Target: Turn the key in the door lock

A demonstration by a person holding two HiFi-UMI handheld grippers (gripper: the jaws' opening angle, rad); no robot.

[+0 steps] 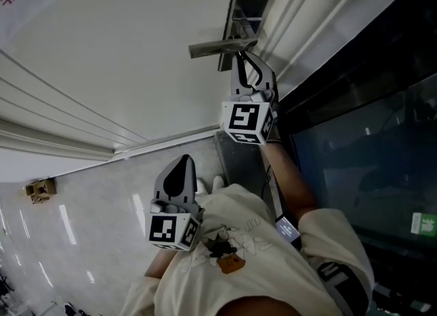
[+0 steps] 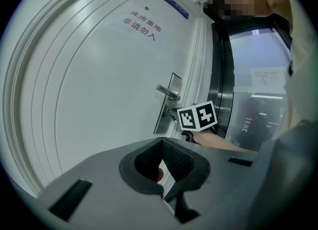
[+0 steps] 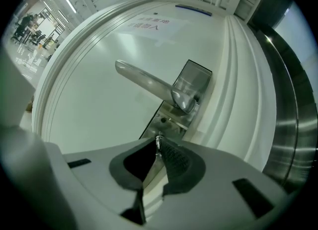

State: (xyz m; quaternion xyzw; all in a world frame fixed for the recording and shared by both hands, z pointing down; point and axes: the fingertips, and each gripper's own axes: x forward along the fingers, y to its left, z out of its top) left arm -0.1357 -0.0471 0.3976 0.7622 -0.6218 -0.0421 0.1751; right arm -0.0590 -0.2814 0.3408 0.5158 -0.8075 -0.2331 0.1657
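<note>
- Left gripper hung low, well apart from the lock and near the person's body; fingers closed tip to tip, nothing between them.
- Door handle lay level on the lock plate, close to the latch edge of the door.
- Right gripper was up against the plate just below the handle. Its fingers were drawn in to a narrow gap, pinching a thin silver sliver at their tips, read as the key seen edge-on and seated in the lock.
- Step in hand, as judged: grip on the key taken, the turn itself due.
- Next move would call for a roll of the right wrist about the key's axis, with a firm pinch and no sideways pull, so the key neither slips nor binds.
- Count: one door, one handle, one lock plate, one key, two grippers.
</note>
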